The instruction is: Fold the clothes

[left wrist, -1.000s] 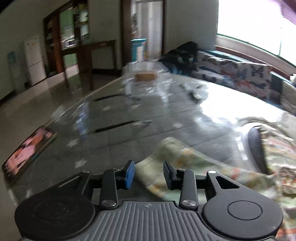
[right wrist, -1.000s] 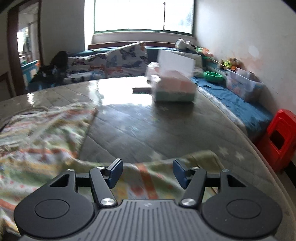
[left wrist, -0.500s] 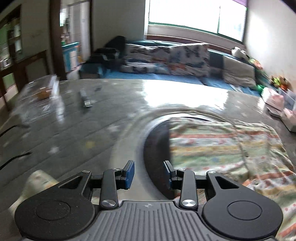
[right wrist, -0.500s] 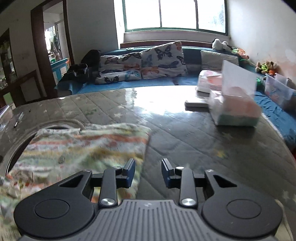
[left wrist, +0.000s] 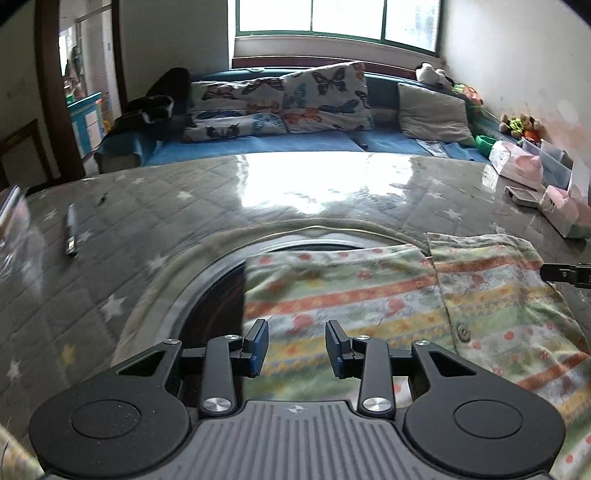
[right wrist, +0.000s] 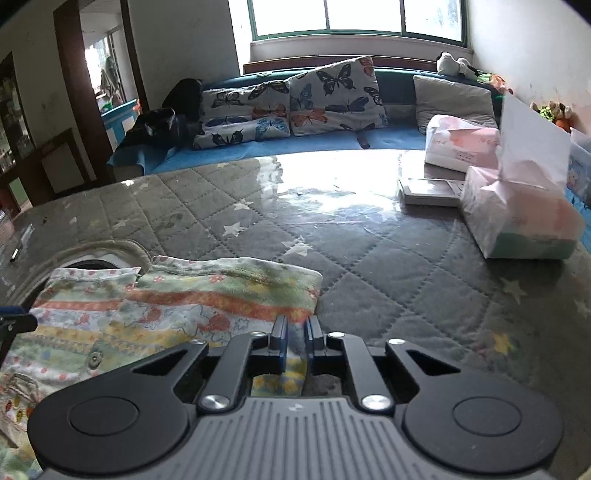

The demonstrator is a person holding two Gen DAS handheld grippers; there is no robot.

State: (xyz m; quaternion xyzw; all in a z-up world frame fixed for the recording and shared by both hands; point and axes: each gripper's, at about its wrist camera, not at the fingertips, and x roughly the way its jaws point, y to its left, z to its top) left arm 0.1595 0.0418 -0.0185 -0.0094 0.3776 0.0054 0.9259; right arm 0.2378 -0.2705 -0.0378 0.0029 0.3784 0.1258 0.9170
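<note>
On a tabletop [left wrist: 155, 206] under a grey quilted star-print cover with a glossy clear sheet over it: a striped, flower-patterned shirt [left wrist: 369, 295], lying partly folded across a round dark opening [left wrist: 218, 295] set into the surface. Left claw [left wrist: 297, 347] poised over the near left part of the shirt, blue pads spread apart with cloth visible below and between them, nothing gripped. Right claw [right wrist: 294, 341] at the shirt's right-hand edge, pads drawn nearly together with a narrow strip of the cloth between them, clamped on the shirt hem. Shirt [right wrist: 177, 306] seen from the right wrist with its far edge folded into a straight line, a button [right wrist: 96, 357] showing on the placket near the left side. Tip of the right claw poking in at the right border of the left wrist view, level with the shirt's sleeve end; a dark sliver of the left claw likewise at the left border of the right wrist view. Elsewhere on the tabletop: a dark pen-like object [left wrist: 71, 230] lying well apart to the left, a tissue box [right wrist: 517, 221] with a sheet sticking up on the right, a flat grey box [right wrist: 428, 192] just beside it, a pink plastic pack [right wrist: 461, 144] behind. Beyond the tabletop, a blue sofa [left wrist: 258, 144] with butterfly-print pillows [left wrist: 325, 96] and a grey cushion [left wrist: 432, 109], under a bright window [left wrist: 332, 16].
</note>
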